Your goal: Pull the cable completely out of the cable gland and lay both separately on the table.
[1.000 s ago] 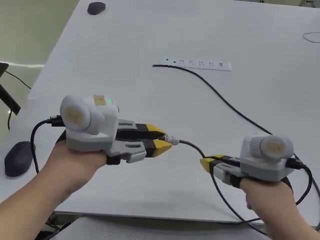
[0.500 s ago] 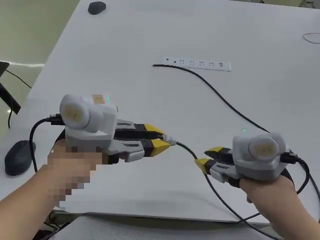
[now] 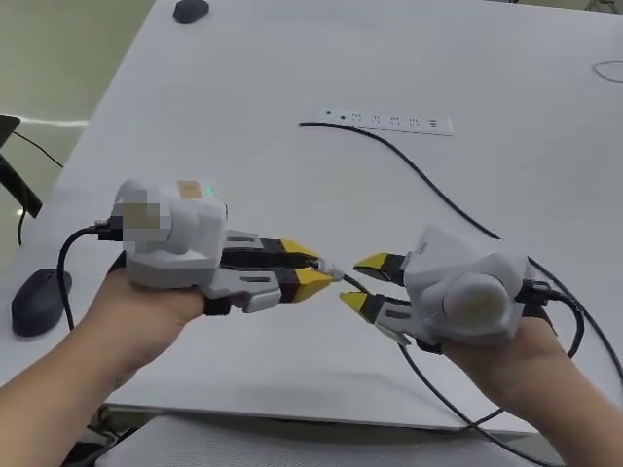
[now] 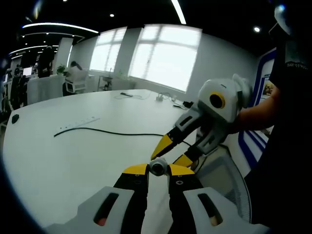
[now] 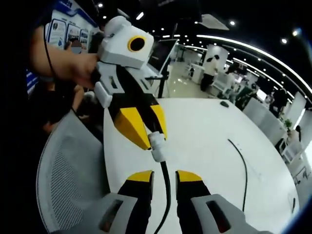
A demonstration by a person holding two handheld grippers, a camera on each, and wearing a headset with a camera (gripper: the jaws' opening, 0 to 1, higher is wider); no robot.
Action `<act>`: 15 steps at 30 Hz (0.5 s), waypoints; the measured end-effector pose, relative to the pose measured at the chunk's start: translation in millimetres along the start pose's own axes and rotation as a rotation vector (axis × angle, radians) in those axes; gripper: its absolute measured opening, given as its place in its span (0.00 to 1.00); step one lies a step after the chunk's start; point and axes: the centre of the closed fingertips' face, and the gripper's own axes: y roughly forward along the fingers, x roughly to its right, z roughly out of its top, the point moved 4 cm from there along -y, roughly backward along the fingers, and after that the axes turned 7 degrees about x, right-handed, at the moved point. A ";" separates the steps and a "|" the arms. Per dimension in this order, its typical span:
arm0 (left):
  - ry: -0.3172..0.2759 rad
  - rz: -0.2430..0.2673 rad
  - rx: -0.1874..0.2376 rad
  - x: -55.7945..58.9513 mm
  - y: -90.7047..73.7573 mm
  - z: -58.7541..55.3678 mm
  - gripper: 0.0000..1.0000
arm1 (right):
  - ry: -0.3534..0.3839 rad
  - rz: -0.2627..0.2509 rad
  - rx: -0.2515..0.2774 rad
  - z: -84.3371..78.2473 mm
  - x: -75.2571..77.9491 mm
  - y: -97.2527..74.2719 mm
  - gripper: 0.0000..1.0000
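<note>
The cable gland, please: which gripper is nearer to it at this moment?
Left. The left gripper pinches the cable gland at its jaw tips; the right gripper sits open just behind it, jaws either side of the cable, apart from the gland.

**An open-plan office, seen from our seat at a long white table (image 3: 243,146)**

On the table we find a white power strip (image 3: 389,123) with a black lead (image 3: 428,190) running from it. One dark computer mouse (image 3: 191,10) lies at the table's far end and another (image 3: 37,302) by its near left edge. A grey mesh office chair (image 5: 68,185) stands at the near edge. Beyond the table's far side we see a wall of bright windows (image 4: 156,63), more desks with people (image 4: 73,73) sitting at them, and long strip lights (image 5: 253,48) curving across a dark ceiling. Off the table's near side are blue-framed display boards (image 5: 58,29).
</note>
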 end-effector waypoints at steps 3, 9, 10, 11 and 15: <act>-0.002 -0.001 0.000 0.6 0.0 -0.2 0.15 | 0.008 0.004 -0.002 -3.9 -0.4 3.4 0.10; -0.001 -0.005 -0.001 1.3 0.0 -0.6 0.15 | 0.007 0.005 0.022 -2.6 -1.1 3.7 0.05; -0.002 -0.006 -0.001 1.3 0.1 -0.8 0.15 | 0.007 0.004 0.022 -3.0 -0.7 3.8 0.03; -0.003 -0.008 -0.002 1.3 0.5 -1.2 0.15 | 0.009 0.000 0.019 -3.6 0.0 3.7 0.02; -0.003 -0.009 0.000 1.8 1.1 -1.0 0.15 | 0.022 -0.003 0.022 -4.0 0.8 3.4 0.00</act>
